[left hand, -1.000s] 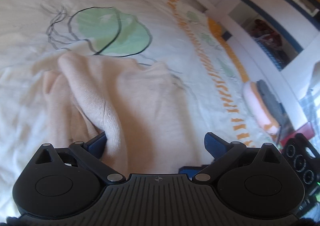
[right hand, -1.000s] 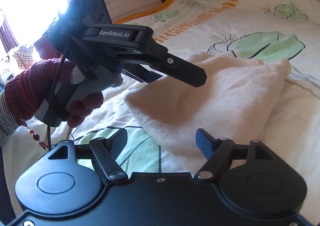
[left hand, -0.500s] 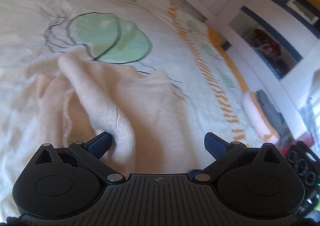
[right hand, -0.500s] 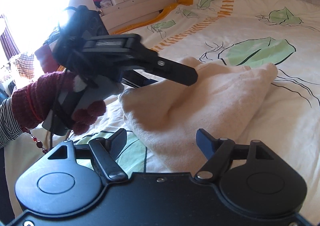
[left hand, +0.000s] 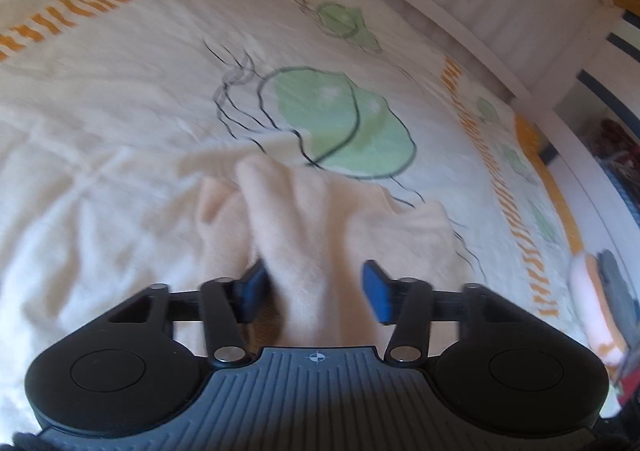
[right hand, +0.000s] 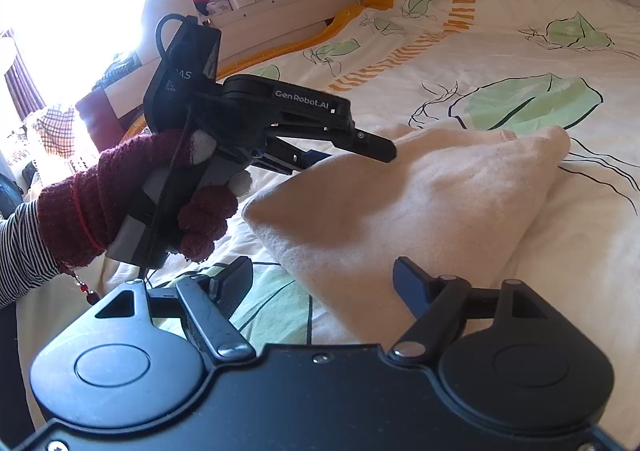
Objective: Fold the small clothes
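**Left tongs closing on a raised fold**

The soft cream knitted garment (left hand: 344, 227) lies bunched on the leaf-printed bed cover (left hand: 120, 99). The left tongs (left hand: 314, 287) straddle its raised ridge, jaws closing, apparently to lift an edge for folding. The right tongs (right hand: 324, 283) hang spread just beside the cloth, gripping nothing

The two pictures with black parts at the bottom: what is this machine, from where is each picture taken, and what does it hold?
No robot: a person holds a hand tool with two jaws in each hand. Each picture comes from a camera on one tool, looking along its jaws. On the bed cover with green leaves lies a cream garment. The left gripper is closing on a raised fold of it, though the blur hides whether it is pinched yet. The right gripper is open near the garment's edge, holding nothing. Its view also shows the gloved hand carrying the left tool.
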`<state>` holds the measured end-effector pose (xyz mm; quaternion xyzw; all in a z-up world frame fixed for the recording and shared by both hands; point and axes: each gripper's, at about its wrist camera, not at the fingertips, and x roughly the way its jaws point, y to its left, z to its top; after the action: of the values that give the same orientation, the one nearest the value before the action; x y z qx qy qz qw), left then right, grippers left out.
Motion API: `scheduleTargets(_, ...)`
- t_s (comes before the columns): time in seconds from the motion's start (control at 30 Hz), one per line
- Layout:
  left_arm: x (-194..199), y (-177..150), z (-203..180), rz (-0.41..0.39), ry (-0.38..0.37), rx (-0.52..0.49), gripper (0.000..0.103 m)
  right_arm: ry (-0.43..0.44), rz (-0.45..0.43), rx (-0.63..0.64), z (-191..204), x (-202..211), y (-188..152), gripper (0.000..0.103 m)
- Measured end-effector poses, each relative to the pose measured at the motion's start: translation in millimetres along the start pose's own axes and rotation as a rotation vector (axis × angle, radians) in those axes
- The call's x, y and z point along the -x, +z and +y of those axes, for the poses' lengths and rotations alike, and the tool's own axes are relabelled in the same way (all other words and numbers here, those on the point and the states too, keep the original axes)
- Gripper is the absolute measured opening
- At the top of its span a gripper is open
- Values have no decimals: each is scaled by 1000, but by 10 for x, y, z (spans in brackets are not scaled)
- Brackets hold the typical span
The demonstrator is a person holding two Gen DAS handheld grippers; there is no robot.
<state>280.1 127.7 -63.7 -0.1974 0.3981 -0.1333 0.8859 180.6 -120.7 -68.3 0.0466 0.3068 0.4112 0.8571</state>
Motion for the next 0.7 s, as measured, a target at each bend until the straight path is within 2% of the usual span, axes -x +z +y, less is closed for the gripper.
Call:
scheduleTargets(0.03, 3, 7, 25, -2, 7, -1, 21, 1, -1, -2, 2, 1, 2, 79)
scheduleTargets(0.07, 14, 8, 44, -4, 8, 0, 13, 1, -4, -4, 2, 10, 2, 79)
scheduleTargets(0.17, 81, 15, 56, -28, -8, -8, 10, 2, -8, -8, 11, 10, 10, 79)
scheduleTargets(0.33, 347, -11, -84, -81, 32, -116, 9, -6, -6, -13, 3, 12, 9, 80)
scheduleTargets(0.43, 292, -81, 48, 2, 113, -92, 10, -7, -7, -22, -10, 28, 10, 80)
scheduleTargets(0.5, 197, -93, 148, 36, 132, -64, 11, -6, -6, -38, -40, 21, 21, 80)
scheduleTargets(0.57, 147, -65, 188, 35, 137, -57, 20, -16, -13, -55, -64, 24, 42, 80)
scheduleTargets(0.67, 114, -12, 125, 7, 141, -106, 23, -39, -38, -81, -102, 46, 119, 80)
scheduleTargets(0.7, 93, -9, 106, 5, 153, -120, 25, -44, -47, -85, -118, 39, 166, 85)
